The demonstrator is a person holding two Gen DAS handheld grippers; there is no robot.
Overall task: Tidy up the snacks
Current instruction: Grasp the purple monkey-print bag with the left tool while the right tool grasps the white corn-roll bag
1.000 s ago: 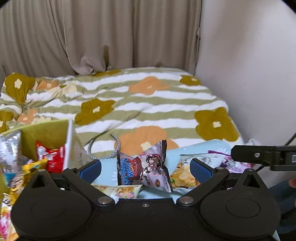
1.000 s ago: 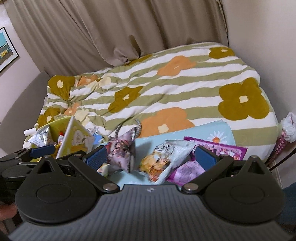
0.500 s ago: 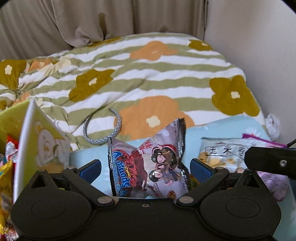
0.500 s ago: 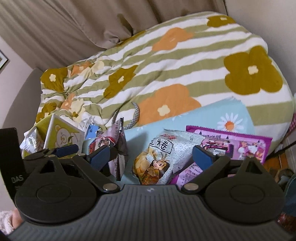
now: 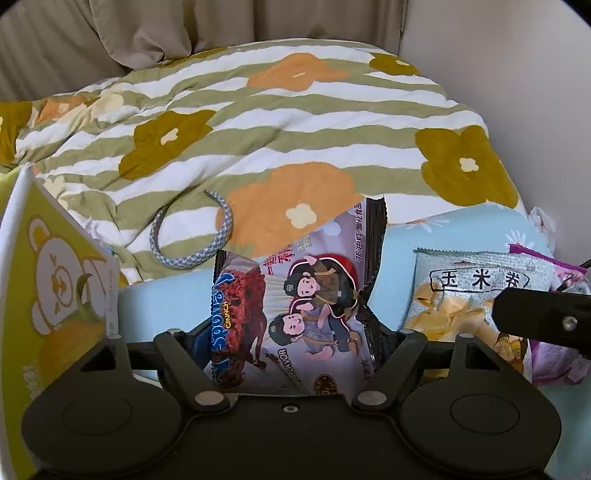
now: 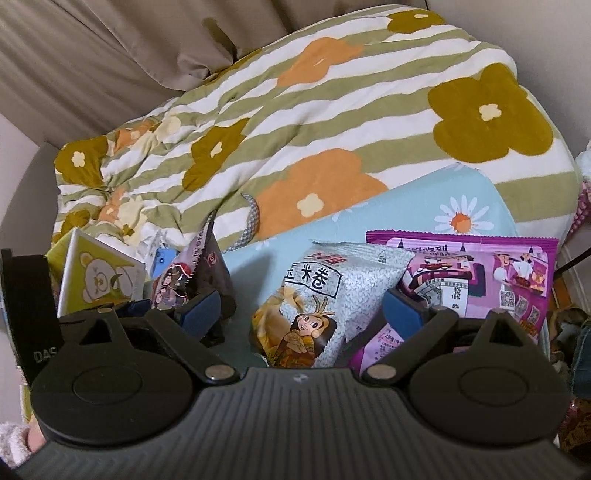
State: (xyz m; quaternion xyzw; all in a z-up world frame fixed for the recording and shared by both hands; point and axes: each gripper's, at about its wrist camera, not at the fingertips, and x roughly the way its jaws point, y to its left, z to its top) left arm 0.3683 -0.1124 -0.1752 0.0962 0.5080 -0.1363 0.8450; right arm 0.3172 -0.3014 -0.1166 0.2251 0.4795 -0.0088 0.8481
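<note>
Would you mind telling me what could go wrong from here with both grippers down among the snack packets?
1. The left gripper is closing its jaws on the puffy grey cartoon packet; it may crush the contents or slip off.
2. The right gripper, open over the corn-roll bag, may also snag the purple packet it overlaps.
3. The grippers are close and may collide.

Striped quilt [image 5: 280,122] with olive and orange flowers, spread over the bed. Behind the quilt hang beige curtains [image 5: 155,29]; a pale wall [image 5: 517,66] rises along its right edge. A grey-and-white woven cord loop [image 5: 207,236] lies on the quilt's near part. A light blue daisy-print cloth [image 6: 443,206] overlaps the quilt's near edge.
</note>
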